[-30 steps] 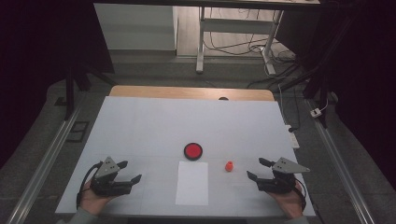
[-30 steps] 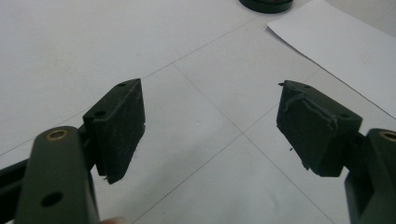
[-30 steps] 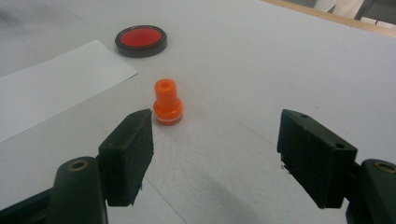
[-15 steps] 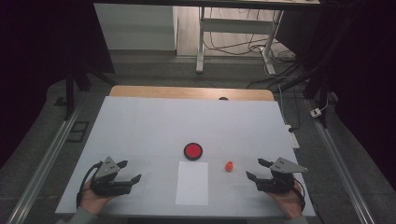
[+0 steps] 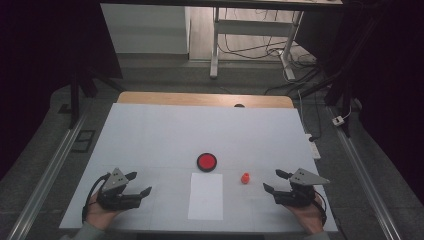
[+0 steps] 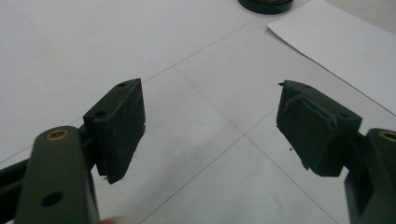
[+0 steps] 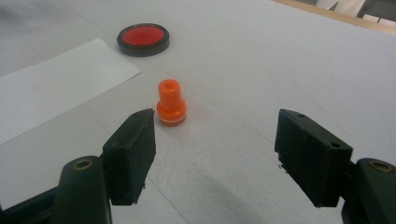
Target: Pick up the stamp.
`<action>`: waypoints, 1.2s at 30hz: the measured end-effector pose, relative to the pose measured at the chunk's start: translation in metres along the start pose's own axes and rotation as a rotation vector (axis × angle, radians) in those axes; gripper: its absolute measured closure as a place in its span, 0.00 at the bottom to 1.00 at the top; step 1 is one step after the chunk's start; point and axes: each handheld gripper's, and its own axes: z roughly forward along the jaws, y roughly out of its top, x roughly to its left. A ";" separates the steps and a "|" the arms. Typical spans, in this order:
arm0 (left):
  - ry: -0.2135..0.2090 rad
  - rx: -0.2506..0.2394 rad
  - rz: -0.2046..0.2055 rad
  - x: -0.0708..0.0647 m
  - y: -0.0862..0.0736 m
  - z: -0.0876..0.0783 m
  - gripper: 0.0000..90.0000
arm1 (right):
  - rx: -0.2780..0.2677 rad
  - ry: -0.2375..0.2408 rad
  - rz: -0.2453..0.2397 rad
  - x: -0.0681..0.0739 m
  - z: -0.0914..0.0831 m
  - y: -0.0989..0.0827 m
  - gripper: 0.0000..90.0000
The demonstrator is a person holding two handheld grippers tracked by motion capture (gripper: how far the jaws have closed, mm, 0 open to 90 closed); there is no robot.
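The orange stamp (image 7: 171, 103) stands upright on the white worktop (image 5: 165, 135), its long axis vertical, knob on top and wider base down. It sits just right of the white paper sheet (image 5: 206, 196) and a little nearer the person than the red ink pad (image 5: 206, 161), apart from both.

In the right gripper view the stamp lies ahead of the right gripper (image 7: 215, 154) and off toward its left jaw, not centred in the gap. That gripper's jaws stand wide apart with nothing between them. From the high view the right gripper (image 5: 276, 183) rests near the front right of the worktop, with the stamp (image 5: 245, 178) to its left and slightly farther out.

The left gripper (image 5: 140, 184) sits at the front left, on the far side of the paper from the stamp, also spread wide and empty; the left gripper view shows bare worktop between its pads (image 6: 120, 123).

The right hand is clearly the nearer one. A grasp would likely call for a short reach forward and leftward, so the upright stamp comes between the jaws.
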 end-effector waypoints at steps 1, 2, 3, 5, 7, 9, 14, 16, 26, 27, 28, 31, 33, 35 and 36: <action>-0.001 0.001 0.000 0.000 0.000 0.000 0.27 | -0.002 0.001 0.001 0.000 0.000 0.000 0.32; -0.002 0.001 0.000 0.000 0.000 0.000 0.27 | -0.001 0.002 -0.001 0.000 0.000 0.001 0.32; -0.003 0.002 0.001 0.000 0.000 0.000 0.27 | -0.003 0.002 -0.001 0.001 0.000 0.002 0.32; -0.003 0.003 0.001 0.000 0.000 0.001 0.27 | -0.009 0.004 0.000 0.001 0.000 0.003 0.32; -0.002 0.004 0.002 0.000 0.000 0.001 0.27 | -0.013 0.008 0.001 0.002 0.000 0.005 0.32; -0.002 0.004 0.002 0.000 0.000 0.001 0.27 | -0.021 0.009 0.000 0.003 0.001 0.007 0.33; -0.004 0.005 0.003 0.000 0.000 0.002 0.27 | -0.030 0.016 -0.001 0.005 0.002 0.012 0.33; -0.005 0.006 0.004 -0.001 0.000 0.002 0.27 | -0.026 0.020 -0.009 0.007 0.003 0.015 0.33; -0.009 0.010 0.001 0.000 0.000 0.003 0.27 | -0.026 0.035 -0.019 0.014 0.011 0.025 0.34; -0.009 0.010 0.001 0.000 0.000 0.003 0.27 | -0.023 0.033 -0.022 0.014 0.012 0.026 0.34; -0.009 0.011 0.001 0.000 0.000 0.003 0.27 | -0.031 0.040 -0.020 0.015 0.014 0.027 0.34; -0.011 0.009 -0.006 0.000 0.000 0.004 0.27 | -0.019 0.047 -0.024 0.017 0.016 0.029 0.34; -0.016 0.014 -0.009 0.000 -0.001 0.005 0.27 | -0.019 0.053 -0.022 0.019 0.019 0.030 0.34; -0.016 0.014 -0.005 0.000 0.000 0.005 0.27 | -0.009 0.055 -0.031 0.021 0.021 0.032 0.35; -0.014 0.011 -0.004 0.000 0.000 0.004 0.27 | -0.012 0.055 -0.031 0.022 0.023 0.032 0.35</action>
